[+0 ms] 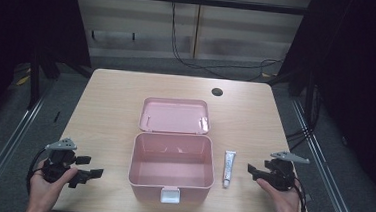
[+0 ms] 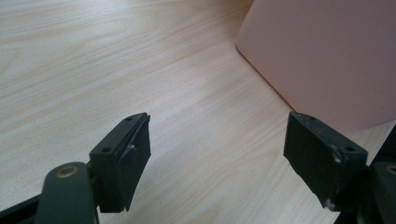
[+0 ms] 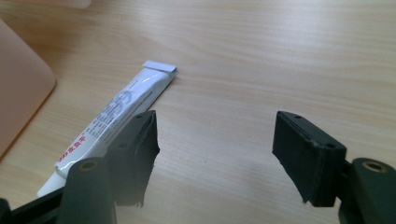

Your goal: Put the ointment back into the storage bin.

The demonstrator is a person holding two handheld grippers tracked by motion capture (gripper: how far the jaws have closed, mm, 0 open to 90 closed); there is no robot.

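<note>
A pink box (image 1: 171, 169) stands open in the middle of the wooden table (image 1: 111, 105), its lid (image 1: 175, 115) tipped back behind it. The box looks empty inside. A small white tube (image 1: 228, 168) lies flat just right of the box. My right gripper (image 1: 254, 172) rests near the front right edge, open, a short way right of the tube. In the right gripper view the tube (image 3: 116, 119) lies beside the left jaw, partly behind it. My left gripper (image 1: 88, 171) sits open at the front left, pointing at the box wall (image 2: 327, 56).
A round cable hole (image 1: 217, 92) is in the table's back right. Dark cables (image 1: 189, 61) run over the floor behind the table. Metal rails (image 1: 14, 129) flank both sides. Bare wood lies between each gripper and the box.
</note>
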